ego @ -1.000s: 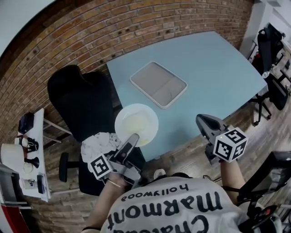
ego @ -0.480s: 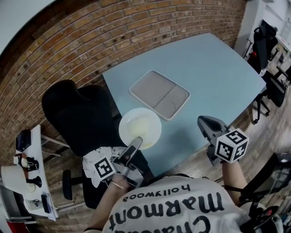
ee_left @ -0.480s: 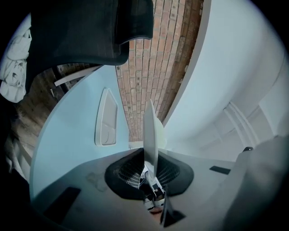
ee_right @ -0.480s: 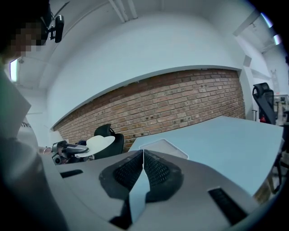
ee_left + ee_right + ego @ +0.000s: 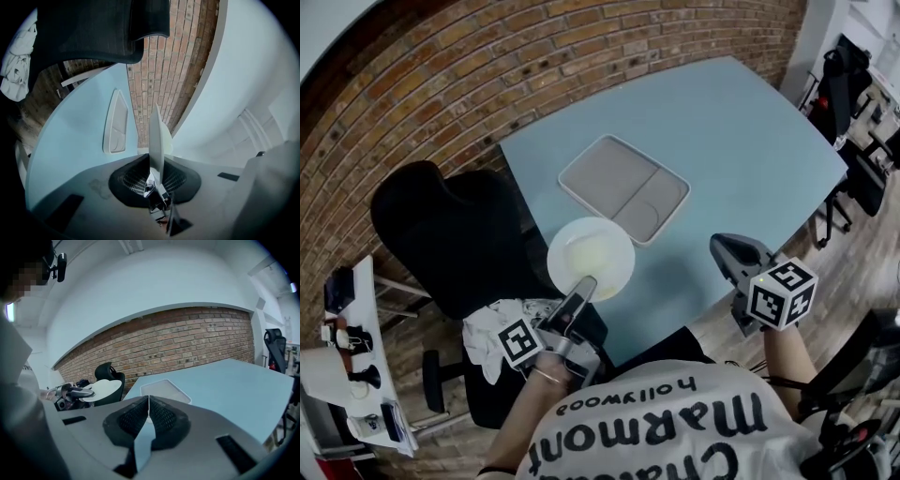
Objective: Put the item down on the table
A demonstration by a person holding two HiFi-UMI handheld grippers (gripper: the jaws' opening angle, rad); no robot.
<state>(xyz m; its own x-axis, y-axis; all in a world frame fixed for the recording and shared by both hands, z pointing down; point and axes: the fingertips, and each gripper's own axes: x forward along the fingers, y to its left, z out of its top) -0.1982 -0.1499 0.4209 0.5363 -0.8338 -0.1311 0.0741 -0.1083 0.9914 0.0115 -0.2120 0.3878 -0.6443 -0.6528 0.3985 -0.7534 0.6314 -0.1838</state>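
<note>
Holding the white plate (image 5: 591, 255) by its near rim, my left gripper (image 5: 583, 285) has carried it further in over the bench (image 5: 741, 141) than a second ago. Back then the plate hung over the bench's near-left corner and partly off its edge beside the black chair (image 5: 441, 234). Now it lies more fully over the pale blue top, and its far rim is just beside the near corner of the grey tray (image 5: 623, 187), closer than before. My left jaws are clamped narrow on the plate, as they were. In the left gripper view the plate (image 5: 157, 140) stands edge-on between the ribbed pads, with the tray (image 5: 117, 122) beyond it on the bench (image 5: 75, 131). From above I cannot tell whether the plate touches the bench.

My right gripper (image 5: 727, 248) hovers at the bench's near edge, much where it was, well apart from the plate. In its own view the right jaws (image 5: 148, 401) are pressed together at the tips and grip no object.

The tray is split into a large compartment and a smaller one, and both show only their own grey floor. The plate's well has a faint yellowish tint, and I cannot tell whether that is residue or the surface itself. A crumpled white cloth (image 5: 492, 328) lies on the chair seat, beside my left hand.
</note>
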